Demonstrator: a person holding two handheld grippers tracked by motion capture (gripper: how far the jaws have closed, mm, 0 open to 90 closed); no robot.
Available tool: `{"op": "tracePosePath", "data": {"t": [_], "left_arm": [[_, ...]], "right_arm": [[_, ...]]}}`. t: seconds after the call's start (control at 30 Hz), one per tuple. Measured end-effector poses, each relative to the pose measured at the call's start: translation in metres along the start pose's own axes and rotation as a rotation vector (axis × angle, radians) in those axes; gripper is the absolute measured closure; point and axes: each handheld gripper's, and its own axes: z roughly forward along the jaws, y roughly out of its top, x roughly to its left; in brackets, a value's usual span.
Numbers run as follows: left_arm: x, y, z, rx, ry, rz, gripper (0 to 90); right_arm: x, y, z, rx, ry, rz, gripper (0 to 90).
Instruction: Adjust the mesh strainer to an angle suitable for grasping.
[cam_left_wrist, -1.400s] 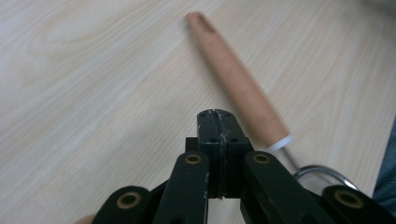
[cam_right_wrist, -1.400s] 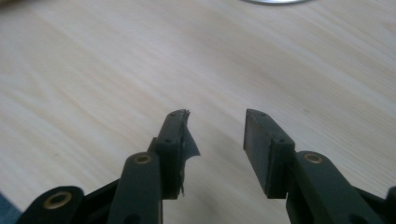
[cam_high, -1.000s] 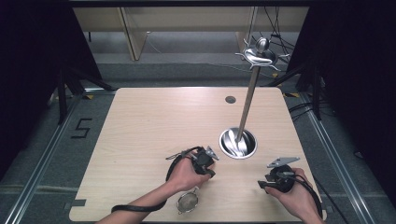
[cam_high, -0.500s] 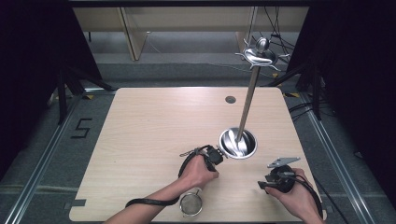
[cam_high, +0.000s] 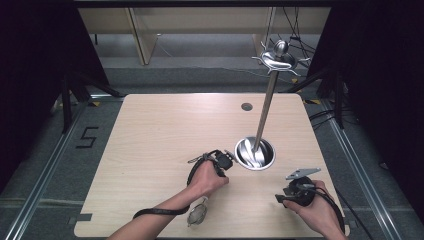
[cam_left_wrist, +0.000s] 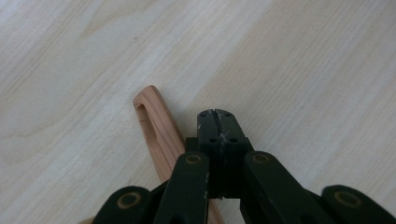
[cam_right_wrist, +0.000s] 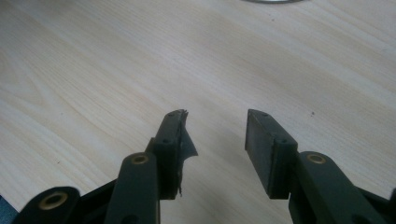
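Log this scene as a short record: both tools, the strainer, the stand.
left tool: shut, nothing between its jaws
strainer: lies on the table under the left forearm; its wooden handle runs beside the shut jaws, contact unclear
right tool: open, jaws just opened further, nothing between them
metal stand: upright, round base right of the left tool

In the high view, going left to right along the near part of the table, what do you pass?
Small mesh strainer → left tongs → round metal base of the tall stand → right tongs.
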Motion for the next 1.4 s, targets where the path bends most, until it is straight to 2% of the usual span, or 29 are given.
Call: {"op": "tracePosePath", "data": {"t": [0.17,0.27,0.33,0.37,0.4,0.43,0.47,0.6,0.83,0.87,0.9,0.97,1.07,1.1,1.13,1.17,1.2,1.23,1.27,1.3,1.33,1.4], "left_arm": [[0.004,-0.001,-0.004,-0.012,0.007,-0.015,87.9],[0.005,-0.003,-0.012,-0.025,-0.002,-0.022,83.2],[0.005,-0.005,-0.020,-0.043,0.002,-0.025,74.6],[0.005,-0.007,-0.024,-0.050,0.003,-0.027,74.6],[0.005,-0.011,-0.032,-0.042,-0.002,-0.044,67.4],[0.005,-0.011,-0.032,-0.042,-0.002,-0.044,62.3],[0.005,-0.016,-0.036,-0.015,-0.019,-0.067,58.2],[-0.001,-0.027,-0.038,0.039,-0.029,-0.077,51.0],[-0.006,-0.036,-0.034,0.087,-0.038,-0.107,44.6],[-0.006,-0.037,-0.032,0.094,-0.044,-0.126,44.6],[-0.005,-0.039,-0.029,0.101,-0.050,-0.182,44.6],[-0.003,-0.040,-0.025,0.105,-0.055,-0.202,45.1],[-0.003,-0.042,-0.023,0.124,-0.053,-0.205,45.8],[-0.004,-0.043,-0.021,0.123,-0.045,-0.195,46.3],[-0.005,-0.043,-0.021,0.143,-0.031,-0.183,46.8],[-0.006,-0.043,-0.020,0.148,-0.015,-0.170,46.8],[-0.007,-0.043,-0.020,0.154,0.013,-0.119,49.8],[-0.007,-0.042,-0.020,0.153,0.022,-0.105,51.3],[-0.009,-0.042,-0.019,0.151,0.017,-0.130,52.9],[-0.009,-0.042,-0.019,0.151,0.017,-0.130,56.2],[-0.008,-0.042,-0.020,0.154,0.025,-0.101,57.6],[-0.007,-0.043,-0.020,0.142,0.032,-0.100,59.7]], "right_arm": [[0.000,-0.001,-0.001,0.001,0.004,0.002,58.1],[0.000,0.000,-0.001,0.000,0.008,-0.002,57.6],[-0.001,0.000,-0.002,-0.005,0.010,0.003,57.0],[-0.001,0.000,-0.002,-0.005,0.010,0.003,57.0],[-0.001,0.000,-0.001,-0.014,0.006,-0.007,56.7],[-0.001,0.000,-0.001,-0.014,0.006,-0.007,56.7],[0.000,0.000,-0.001,-0.006,0.014,0.006,56.3],[0.001,0.001,-0.001,-0.015,0.015,0.014,55.5],[0.003,0.001,-0.001,-0.007,0.021,0.018,55.0],[0.005,0.002,-0.001,-0.012,0.018,0.023,54.9],[0.005,0.001,-0.001,-0.014,0.020,0.008,54.7],[0.005,0.001,-0.001,-0.014,0.020,0.003,54.5],[0.005,0.001,0.000,-0.018,0.022,-0.002,54.5],[0.004,0.002,0.001,-0.018,0.022,-0.005,54.4],[0.005,0.002,0.000,-0.010,0.026,0.006,54.3],[0.005,0.002,0.000,-0.010,0.026,0.006,54.3],[0.005,0.002,0.001,-0.015,0.024,0.008,54.3],[0.004,0.001,0.000,-0.011,0.025,0.003,54.2],[0.005,0.001,0.000,-0.011,0.026,0.004,54.2],[0.005,0.001,0.000,-0.011,0.026,0.004,54.2],[0.005,0.001,0.000,-0.009,0.026,0.005,54.1],[0.005,0.001,0.000,-0.011,0.027,0.004,54.0]]}}
